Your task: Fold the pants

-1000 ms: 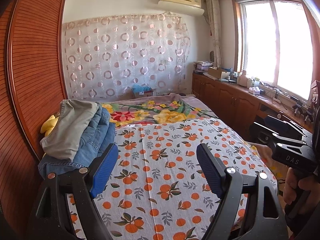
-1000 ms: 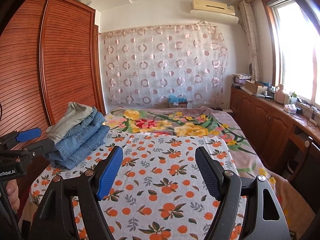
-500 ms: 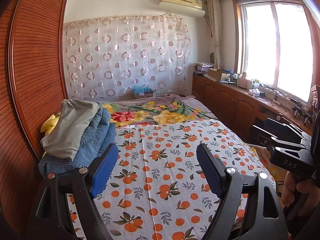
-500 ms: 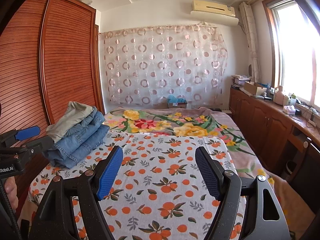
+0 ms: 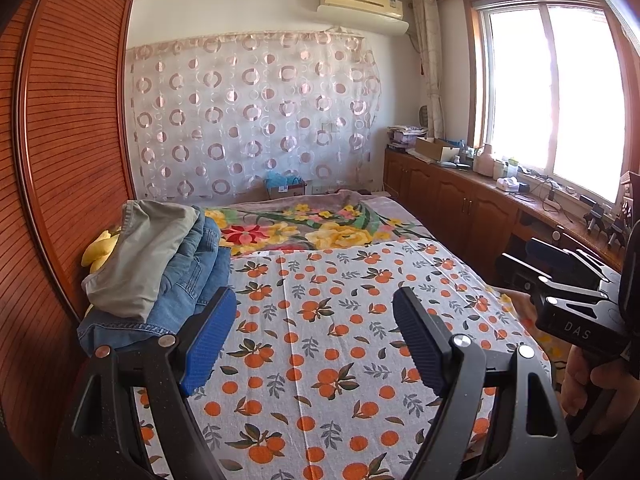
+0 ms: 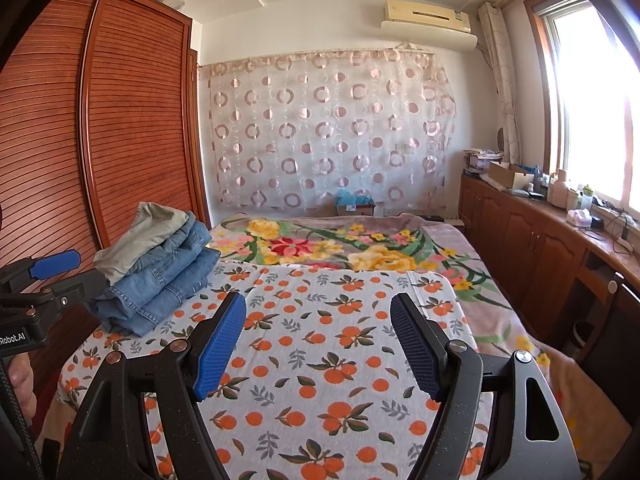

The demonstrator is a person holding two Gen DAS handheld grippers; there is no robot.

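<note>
Sunlit bedroom, and most of both views is the bed [image 6: 320, 360] with its orange-printed sheet [image 5: 340, 340]. On the far left stands the wooden wardrobe [image 6: 120, 120]. Against it, on the left edge of the bed, lies a pile of pants [image 6: 160, 276] — blue jeans with a grey-green pair on top, already folded as it seems. Next comes the left hand-held gripper [image 5: 312, 344], its blue pads wide apart and holding nothing, above the sheet and just beside the pile. The right hand-held gripper [image 6: 316, 344] is also spread apart and holds nothing, over the middle of the sheet. To the right are the floral blanket [image 6: 360, 248], the wooden cabinets [image 6: 540, 248] and the bright window [image 5: 552, 92].

My judgement is that no unfolded pair lies on the sheet, so the next pair must come from somewhere out of view. The pile leans and sits near the bed edge — a careless push from the left pads could tip it over or undo a fold.

Behind the pile something yellow [image 5: 100, 248] shows, but I cannot tell what it is. The near end of the bed is hidden by the gripper bodies.
</note>
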